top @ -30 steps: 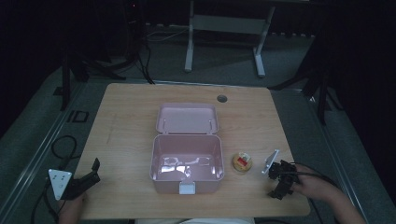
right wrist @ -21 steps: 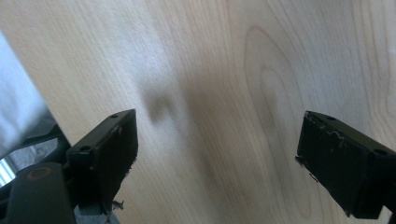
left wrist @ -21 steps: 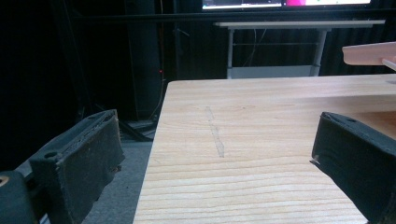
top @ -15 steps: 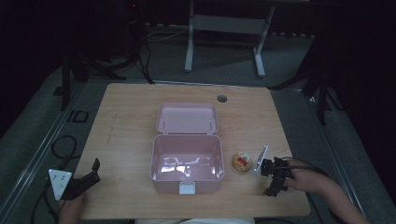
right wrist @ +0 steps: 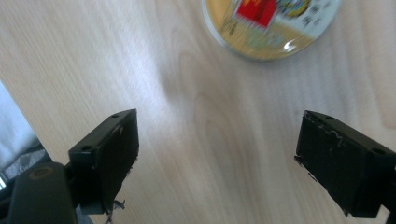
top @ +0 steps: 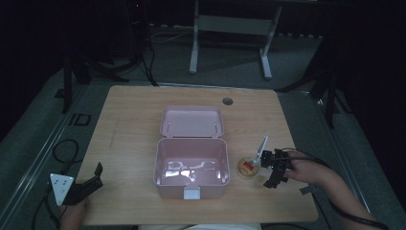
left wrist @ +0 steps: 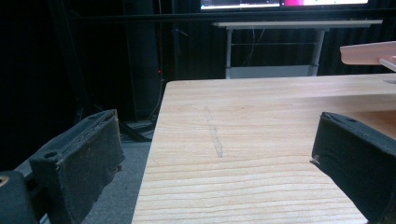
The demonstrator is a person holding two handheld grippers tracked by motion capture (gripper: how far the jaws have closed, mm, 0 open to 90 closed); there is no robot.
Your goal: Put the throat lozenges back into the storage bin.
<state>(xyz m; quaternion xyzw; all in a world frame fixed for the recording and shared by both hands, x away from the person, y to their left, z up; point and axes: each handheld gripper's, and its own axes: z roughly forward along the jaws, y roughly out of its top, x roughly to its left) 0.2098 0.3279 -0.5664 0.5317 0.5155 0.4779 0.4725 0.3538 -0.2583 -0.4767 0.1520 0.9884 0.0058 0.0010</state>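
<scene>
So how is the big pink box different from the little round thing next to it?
The pink plastic box is large and rectangular with its hinged lid open; the small round container is tiny and flat, yellowish with a red label. The box looks empty inside; the container looks closed. Both rest on the wooden table.

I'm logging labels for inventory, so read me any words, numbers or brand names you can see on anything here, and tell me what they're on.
No text can be read.
Round container beside the pink box: its lid has a printed label with a red patch and small marks, too blurred to read.
Pink box: no print visible.
Screen strip behind the table: bright, but nothing legible.
</scene>
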